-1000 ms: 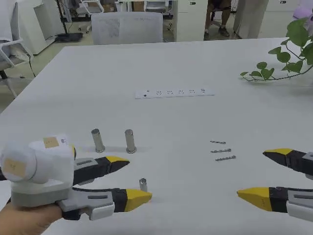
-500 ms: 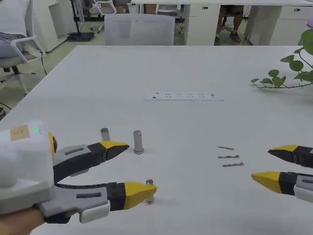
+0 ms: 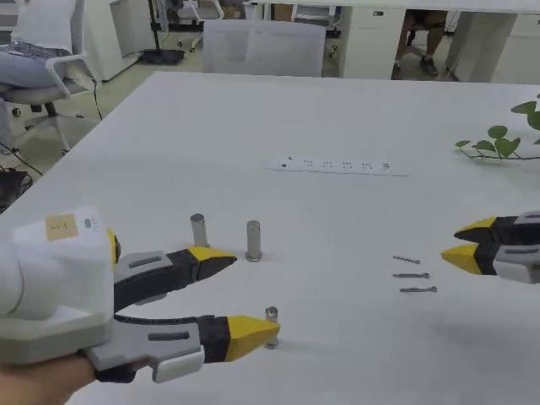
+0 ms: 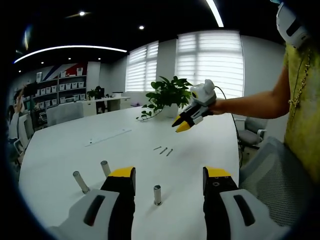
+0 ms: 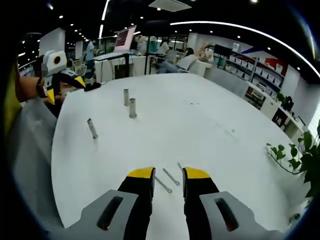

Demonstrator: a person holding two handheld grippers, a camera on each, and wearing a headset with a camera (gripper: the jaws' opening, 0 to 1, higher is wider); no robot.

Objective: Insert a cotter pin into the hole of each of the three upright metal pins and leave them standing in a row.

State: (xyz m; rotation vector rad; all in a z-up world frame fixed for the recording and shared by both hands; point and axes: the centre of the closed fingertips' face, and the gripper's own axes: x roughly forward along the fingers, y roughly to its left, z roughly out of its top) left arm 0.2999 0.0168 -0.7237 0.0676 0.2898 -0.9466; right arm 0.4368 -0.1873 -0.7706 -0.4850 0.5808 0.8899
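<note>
Three upright metal pins stand on the white table: two side by side (image 3: 198, 229) (image 3: 253, 240) and a shorter-looking one (image 3: 271, 325) nearer to me. My left gripper (image 3: 236, 294) is open and empty, its lower yellow tip right beside the near pin (image 4: 157, 195), which sits between the jaws in the left gripper view. Three cotter pins (image 3: 411, 275) lie in a small stack to the right. My right gripper (image 3: 462, 242) hovers just right of them, jaws narrowly open and holding nothing; the cotter pins (image 5: 171, 176) lie just ahead of its tips.
A white power strip (image 3: 337, 165) lies across the table's middle. A leafy plant (image 3: 506, 139) reaches in at the right edge. A chair (image 3: 261, 46) stands at the far side, and a person sits at the far left.
The right gripper's jaws have drawn much closer together and it has risen to just right of the cotter pins. The left gripper stays by the near pin; the camera has shifted.
</note>
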